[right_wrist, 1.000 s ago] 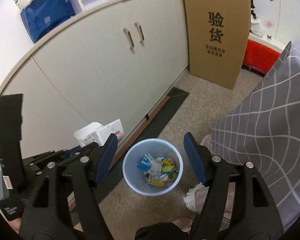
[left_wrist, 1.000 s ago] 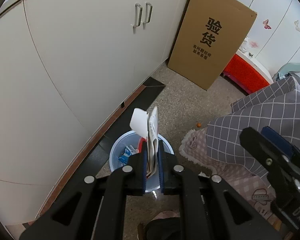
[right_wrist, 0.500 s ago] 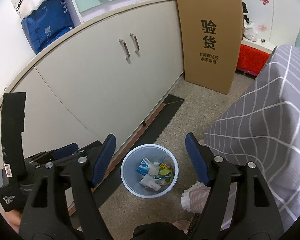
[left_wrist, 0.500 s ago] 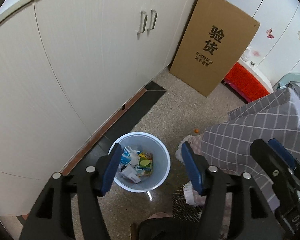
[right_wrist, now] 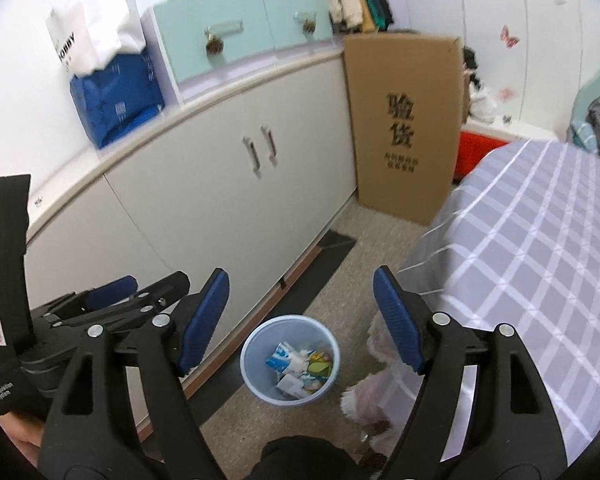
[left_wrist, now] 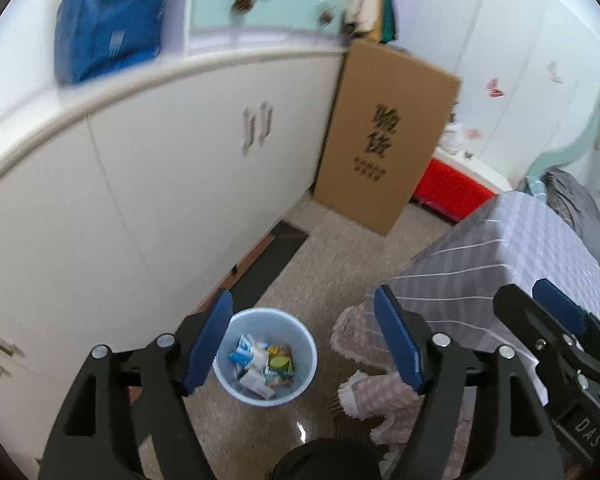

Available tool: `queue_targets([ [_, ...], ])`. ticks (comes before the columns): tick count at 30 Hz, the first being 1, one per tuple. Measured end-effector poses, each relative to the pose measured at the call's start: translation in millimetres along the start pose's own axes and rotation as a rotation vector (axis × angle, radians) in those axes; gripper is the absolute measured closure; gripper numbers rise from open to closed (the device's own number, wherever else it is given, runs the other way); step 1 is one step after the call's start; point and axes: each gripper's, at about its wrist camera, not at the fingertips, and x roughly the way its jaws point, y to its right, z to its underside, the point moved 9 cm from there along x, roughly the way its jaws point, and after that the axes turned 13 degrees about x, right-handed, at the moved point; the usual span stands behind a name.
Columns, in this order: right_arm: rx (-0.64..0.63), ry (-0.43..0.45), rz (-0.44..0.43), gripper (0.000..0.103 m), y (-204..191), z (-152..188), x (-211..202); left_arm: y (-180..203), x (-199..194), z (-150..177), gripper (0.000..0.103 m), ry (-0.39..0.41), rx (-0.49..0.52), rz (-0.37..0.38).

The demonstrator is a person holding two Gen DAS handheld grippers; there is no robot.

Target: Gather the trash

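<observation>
Both tools I'm running are spread wide with nothing between their blue pads. My left tool hangs above the pale blue bin, which stands on the speckled floor close to the white cabinet. Crumpled wrappers and small cartons, the trash, lie inside the bin. My right tool looks down on the same bin from higher up. A bed with a grey checked cover sits on the right, and a tall cardboard box leans against the cabinet's far end.
</observation>
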Motion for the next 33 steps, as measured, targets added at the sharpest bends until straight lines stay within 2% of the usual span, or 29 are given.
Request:
queue_targets([
  [8,0.005,0.17,0.09,0.022,46.6,-13.8,-101.9,65.1,-84.8,-19.2,0.022,0.184,0.118,0.002],
  [18,0.051,0.312,0.174,0.015,94.8,-6.9,-215.3,133.7,-186.7,-14.5,0.013,0.371,0.265,0.024],
  [24,0.053,0.403,0.226,0.011,108.2,2.4,-274.6,161.8,-224.5,-5.9,0.009,0.428,0.311,0.026],
  [26,0.054,0.434,0.233,0.008,110.6,5.9,-290.4,172.9,-235.2,-1.0,0.008,0.438,0.329,0.051],
  [31,0.073,0.463,0.226,0.007,116.6,14.8,-312.3,190.9,-255.9,10.0,0.007,0.466,0.353,0.091],
  [33,0.076,0.47,0.235,0.007,119.7,18.6,-317.5,193.6,-261.2,11.9,0.007,0.478,0.373,0.08],
])
